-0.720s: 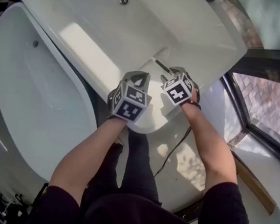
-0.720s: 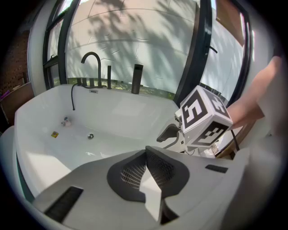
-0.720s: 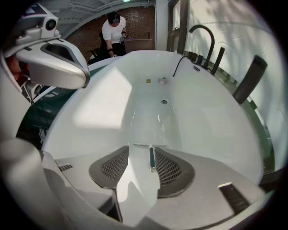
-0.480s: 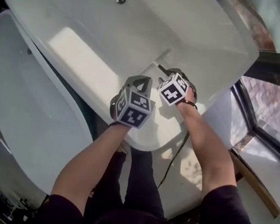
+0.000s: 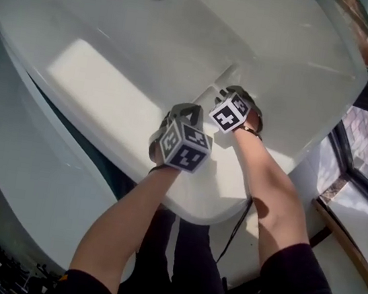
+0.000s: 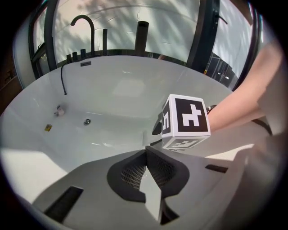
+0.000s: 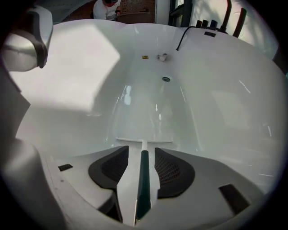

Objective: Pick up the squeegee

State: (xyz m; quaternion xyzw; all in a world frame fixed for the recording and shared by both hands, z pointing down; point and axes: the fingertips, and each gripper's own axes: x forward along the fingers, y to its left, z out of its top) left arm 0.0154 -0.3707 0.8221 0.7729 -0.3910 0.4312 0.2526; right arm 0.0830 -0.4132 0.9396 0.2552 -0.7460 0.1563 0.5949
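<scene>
The squeegee [image 7: 143, 179], judged light and stiff, is pinched at its handle by the right tool [image 7: 142, 152]; the left tool [image 6: 145, 158] is pressed together.

squeegee [image 7: 144, 177] in bathtub [image 5: 118, 32]; left tool [image 6: 145, 152] beside right tool [image 7: 141, 149].

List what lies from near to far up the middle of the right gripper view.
Right gripper with the squeegee between its jaws → squeegee's blade → drain → small round fitting → black taps on the far rim.
</scene>
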